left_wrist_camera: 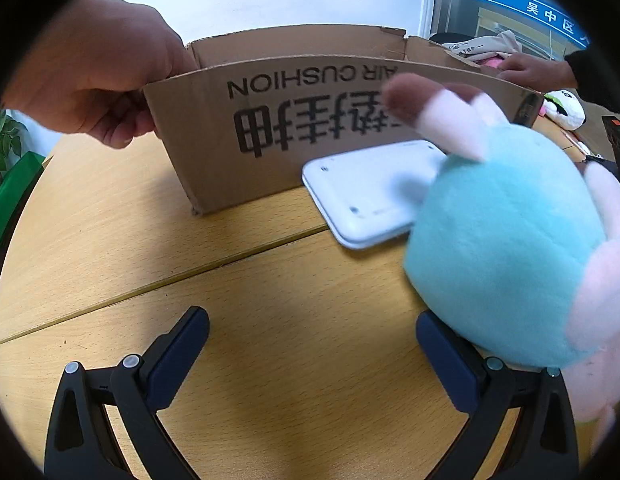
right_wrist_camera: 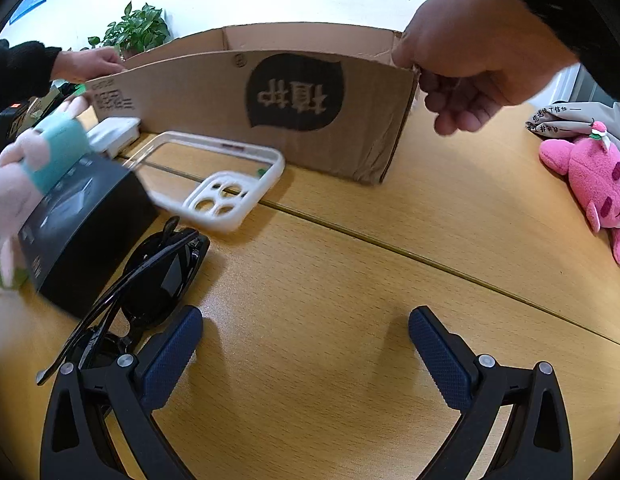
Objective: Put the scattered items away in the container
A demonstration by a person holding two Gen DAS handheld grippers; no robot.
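A cardboard box (left_wrist_camera: 269,128) stands on the wooden table, held by a person's hands (left_wrist_camera: 97,76) at both ends; it also shows in the right wrist view (right_wrist_camera: 269,120). My left gripper (left_wrist_camera: 312,344) is open and empty; a teal and pink plush toy (left_wrist_camera: 506,248) lies against its right finger, beside a white flat device (left_wrist_camera: 366,192). My right gripper (right_wrist_camera: 305,344) is open and empty. To its left lie black sunglasses (right_wrist_camera: 149,280), a black box (right_wrist_camera: 85,232), a white phone case (right_wrist_camera: 213,184) and the same plush (right_wrist_camera: 37,152).
A pink plush (right_wrist_camera: 594,184) lies at the right table edge near a grey cloth (right_wrist_camera: 578,116). A white plush (left_wrist_camera: 566,108) sits beyond the box. A potted plant (right_wrist_camera: 137,32) stands behind. A seam (right_wrist_camera: 430,260) crosses the tabletop.
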